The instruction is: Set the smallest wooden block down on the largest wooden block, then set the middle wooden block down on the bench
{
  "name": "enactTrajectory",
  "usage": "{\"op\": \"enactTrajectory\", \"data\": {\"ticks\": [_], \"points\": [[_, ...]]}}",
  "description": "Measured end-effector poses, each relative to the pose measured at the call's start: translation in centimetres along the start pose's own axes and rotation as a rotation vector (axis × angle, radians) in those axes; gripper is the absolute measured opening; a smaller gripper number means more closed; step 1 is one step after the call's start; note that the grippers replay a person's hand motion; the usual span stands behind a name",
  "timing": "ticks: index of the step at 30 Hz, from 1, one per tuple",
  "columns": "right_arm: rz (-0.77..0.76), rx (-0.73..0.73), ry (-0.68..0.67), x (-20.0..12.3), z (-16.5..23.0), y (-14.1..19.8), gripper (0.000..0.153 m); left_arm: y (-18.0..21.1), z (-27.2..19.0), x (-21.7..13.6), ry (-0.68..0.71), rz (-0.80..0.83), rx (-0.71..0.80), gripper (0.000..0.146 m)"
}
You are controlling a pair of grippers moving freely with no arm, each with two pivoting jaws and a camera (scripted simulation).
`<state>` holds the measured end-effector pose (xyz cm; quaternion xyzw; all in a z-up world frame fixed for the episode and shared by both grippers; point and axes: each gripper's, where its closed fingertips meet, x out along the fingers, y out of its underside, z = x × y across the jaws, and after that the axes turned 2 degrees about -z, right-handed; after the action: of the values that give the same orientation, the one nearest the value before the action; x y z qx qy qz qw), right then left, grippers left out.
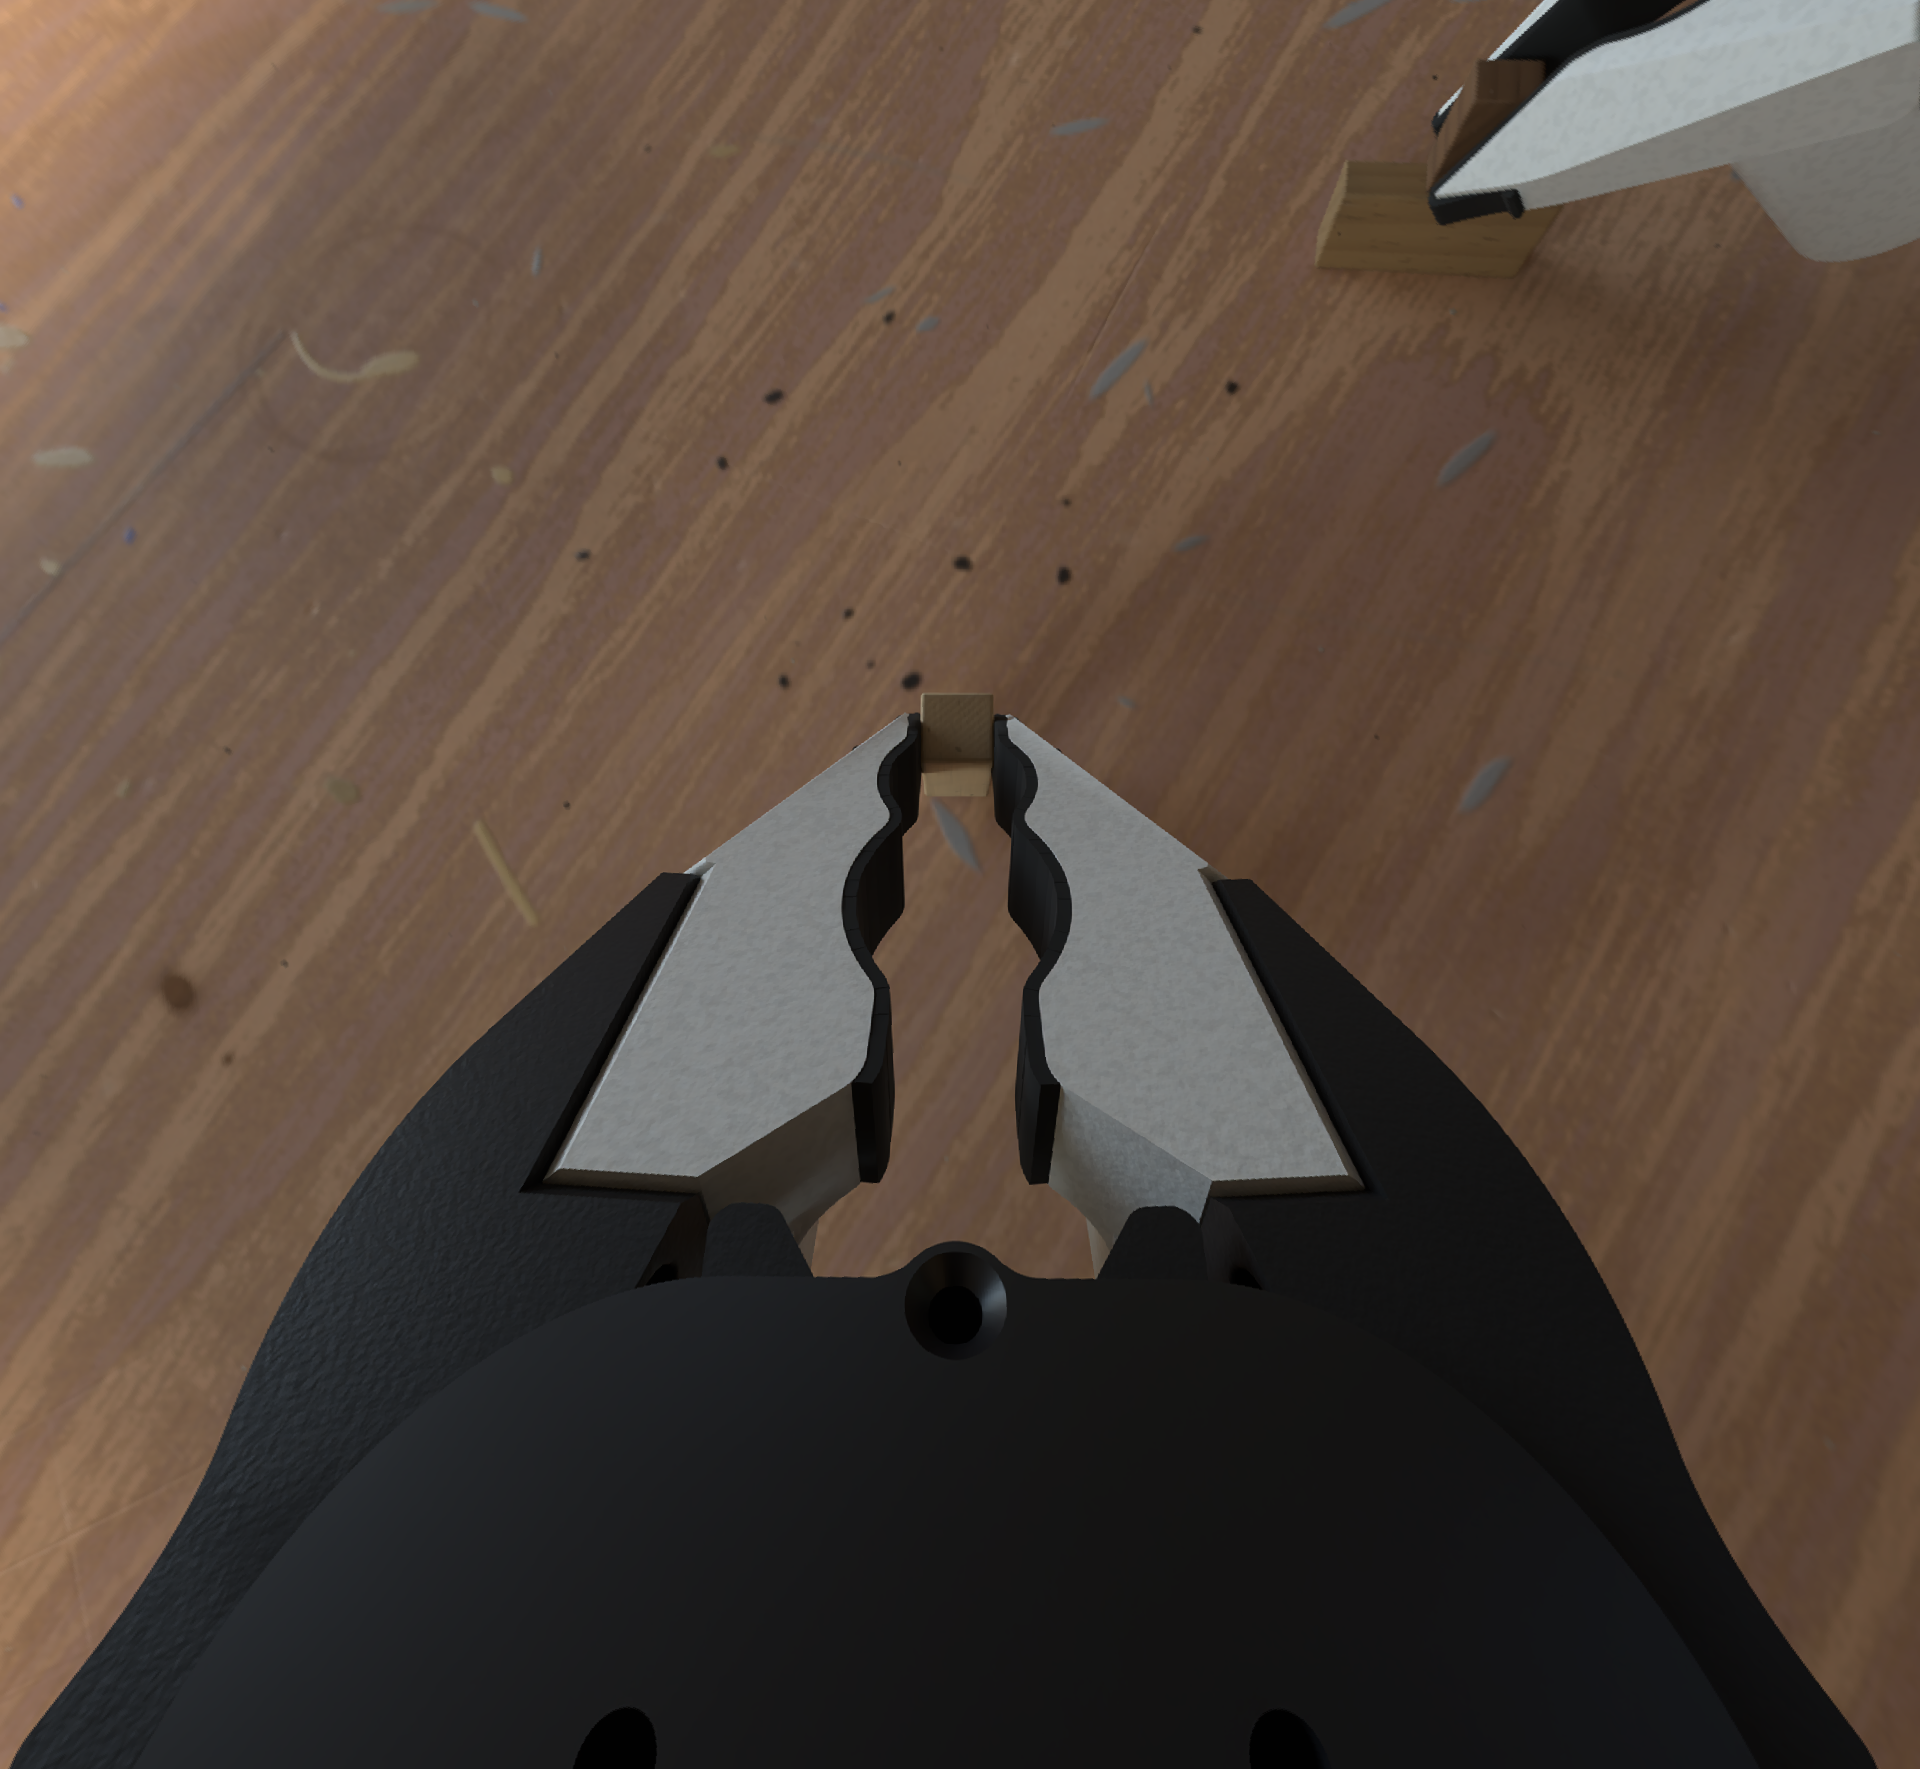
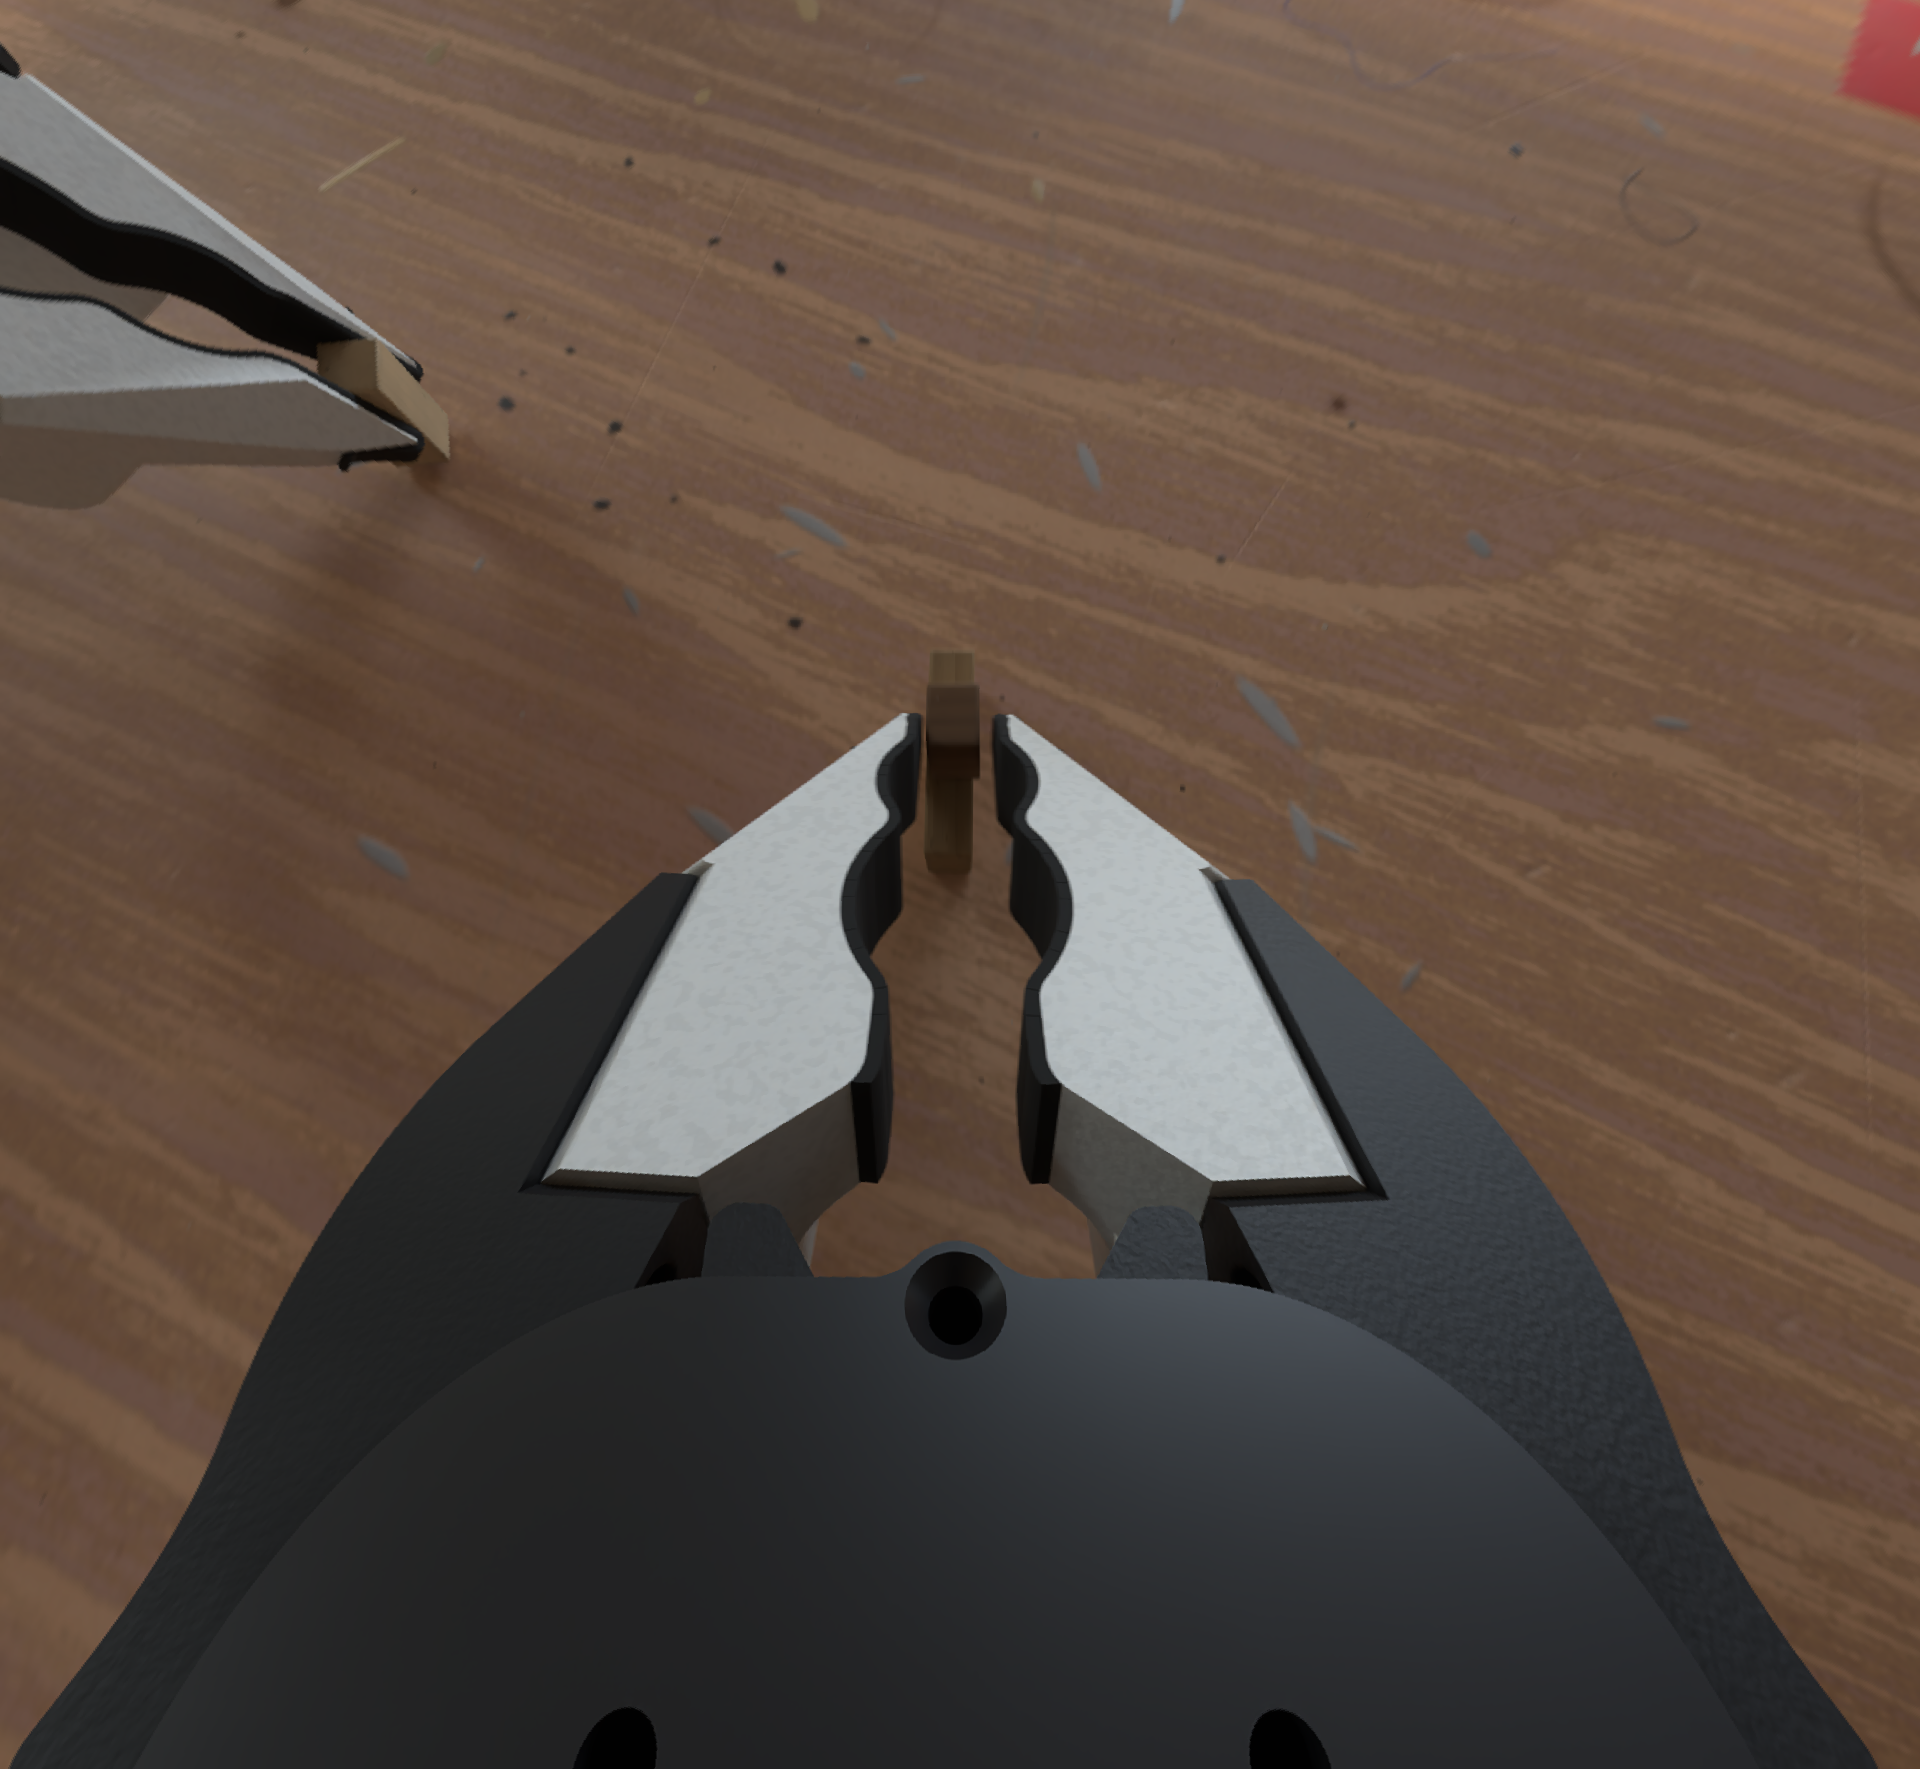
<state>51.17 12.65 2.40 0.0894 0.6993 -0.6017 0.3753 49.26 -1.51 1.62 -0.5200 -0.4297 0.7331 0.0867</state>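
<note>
My left gripper (image 1: 957, 737) is shut on the pale middle wooden block (image 1: 956, 720), held at its fingertips low over the wooden bench (image 1: 623, 317). It also shows in the right wrist view (image 2: 387, 410), where the block (image 2: 400, 394) hangs close to the bench. My right gripper (image 2: 957, 732) stands around the small dark wooden block (image 2: 951, 689), with a thin gap on each side. That dark block (image 1: 1494, 86) sits over the pale largest block (image 1: 1382, 223), which shows as a narrow shaded end (image 2: 948, 831) under the dark block. The right gripper (image 1: 1455, 161) covers part of the largest block.
The bench is brown wood with scattered specks, shavings and grey flecks. A red flat patch (image 2: 1886, 62) lies at the far right edge of the right wrist view. The two grippers are well apart, with bare bench between them.
</note>
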Motion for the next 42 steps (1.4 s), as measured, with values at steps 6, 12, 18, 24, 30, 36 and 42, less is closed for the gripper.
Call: {"op": "enactTrajectory", "data": {"ticks": [6,12,18,24,30,36,42], "points": [[0.011,-0.007,-0.066,-2.1,-1.0,1.4,0.034,1.1,-0.8,-1.2,0.209,0.052,-0.017,0.019],[-0.063,0.069,-0.233,-1.0,-0.5,-0.8,0.053,-1.0,-0.9,-1.7,0.350,-0.051,-0.091,0.045],[-0.048,0.005,-0.240,-0.2,1.1,-1.2,0.051,-1.4,-1.5,-1.0,0.257,-0.040,0.040,0.053],[-0.053,-0.071,-0.188,-0.8,1.8,-1.1,0.052,-1.1,-2.1,-1.7,0.247,-0.051,0.049,0.049],[-0.009,-0.034,-0.200,1.0,1.2,-0.8,0.056,-0.8,-1.5,-0.2,0.240,-0.015,0.036,0.053],[-0.030,0.061,-0.235,0.5,0.1,-1.1,0.054,-0.8,-0.9,-0.5,0.266,-0.029,-0.004,0.057],[-0.058,0.033,-0.213,-0.9,-1.6,-2.1,0.051,-1.0,-0.8,-1.5,0.335,-0.066,-0.113,0.057]]}}
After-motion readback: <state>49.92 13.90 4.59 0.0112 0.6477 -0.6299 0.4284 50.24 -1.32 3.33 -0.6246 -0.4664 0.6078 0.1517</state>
